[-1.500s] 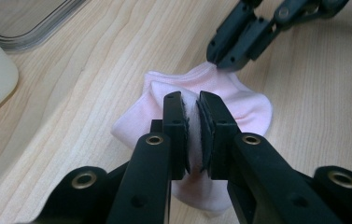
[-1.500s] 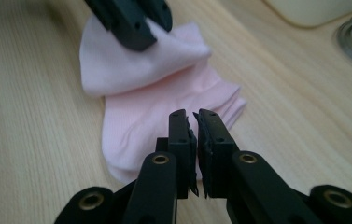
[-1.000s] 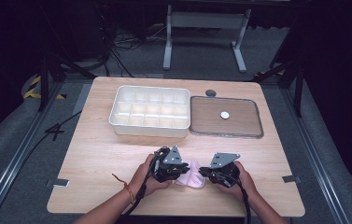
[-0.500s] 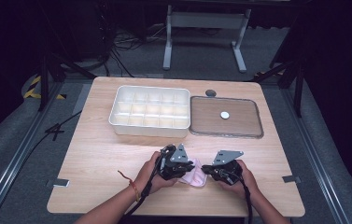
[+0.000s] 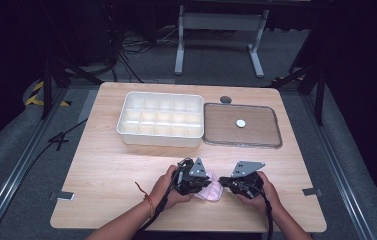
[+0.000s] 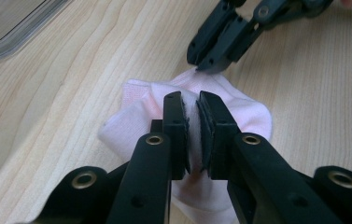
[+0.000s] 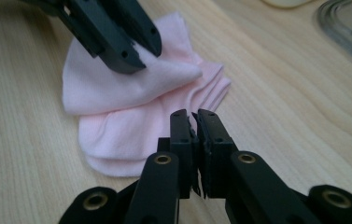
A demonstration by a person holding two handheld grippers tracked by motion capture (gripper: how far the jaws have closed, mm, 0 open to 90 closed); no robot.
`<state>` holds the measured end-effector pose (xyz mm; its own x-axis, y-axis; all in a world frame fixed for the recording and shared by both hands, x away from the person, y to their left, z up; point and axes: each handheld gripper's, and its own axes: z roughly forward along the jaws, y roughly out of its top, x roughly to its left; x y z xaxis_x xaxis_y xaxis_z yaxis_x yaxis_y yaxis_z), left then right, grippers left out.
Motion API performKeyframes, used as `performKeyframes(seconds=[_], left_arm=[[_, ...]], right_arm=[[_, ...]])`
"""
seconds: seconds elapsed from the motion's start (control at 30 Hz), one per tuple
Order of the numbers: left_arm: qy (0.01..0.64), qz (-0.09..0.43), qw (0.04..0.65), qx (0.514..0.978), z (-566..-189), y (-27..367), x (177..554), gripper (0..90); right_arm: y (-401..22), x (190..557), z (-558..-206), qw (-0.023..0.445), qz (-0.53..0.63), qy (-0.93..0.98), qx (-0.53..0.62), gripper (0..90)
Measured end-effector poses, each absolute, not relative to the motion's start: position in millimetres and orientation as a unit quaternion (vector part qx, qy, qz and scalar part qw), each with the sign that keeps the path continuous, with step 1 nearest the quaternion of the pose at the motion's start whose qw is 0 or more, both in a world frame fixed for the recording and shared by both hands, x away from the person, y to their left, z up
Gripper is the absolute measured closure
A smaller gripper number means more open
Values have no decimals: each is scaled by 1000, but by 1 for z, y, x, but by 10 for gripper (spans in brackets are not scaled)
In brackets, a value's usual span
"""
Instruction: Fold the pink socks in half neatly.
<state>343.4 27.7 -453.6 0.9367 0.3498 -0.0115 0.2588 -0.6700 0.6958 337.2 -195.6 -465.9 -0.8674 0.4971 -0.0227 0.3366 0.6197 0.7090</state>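
A pale pink sock (image 5: 212,192) lies folded on the wooden table near its front edge, between the two grippers. My left gripper (image 6: 191,100) is shut on a fold of the pink sock (image 6: 136,116), and fabric shows between its pads. In the high view the left gripper (image 5: 202,186) reaches in from the sock's left. My right gripper (image 7: 193,116) is shut with nothing between its jaws, its tips at the near edge of the sock (image 7: 117,130). In that view the left gripper (image 7: 131,51) rests on the sock's top layer. The right gripper (image 5: 227,187) sits just right of the sock.
A white tray (image 5: 158,142) divided into several compartments stands at the back middle. Beside it on the right lies a flat clear-rimmed lid (image 5: 242,145) with a small white disc (image 5: 241,123) on it. A small grey disc (image 5: 225,99) sits near the table's far edge.
My left gripper has shifted a little to the right with the sock fold in it, closer to the right gripper. The right gripper has kept still.
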Motion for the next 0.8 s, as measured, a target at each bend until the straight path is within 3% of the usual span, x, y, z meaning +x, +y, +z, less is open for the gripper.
performKeyframes(seconds=[0.47, 0.63, 0.8], left_arm=[[171, 64, 426, 886, -427, 47, 338, 575], [166, 76, 422, 888, -421, 67, 335, 644], [146, 63, 392, 906, -440, 72, 333, 746]], right_arm=[[-192, 337, -470, 109, 360, 897, 230, 857], [-192, 338, -471, 107, 363, 897, 230, 858], [-192, 338, -471, 108, 363, 896, 231, 858]])
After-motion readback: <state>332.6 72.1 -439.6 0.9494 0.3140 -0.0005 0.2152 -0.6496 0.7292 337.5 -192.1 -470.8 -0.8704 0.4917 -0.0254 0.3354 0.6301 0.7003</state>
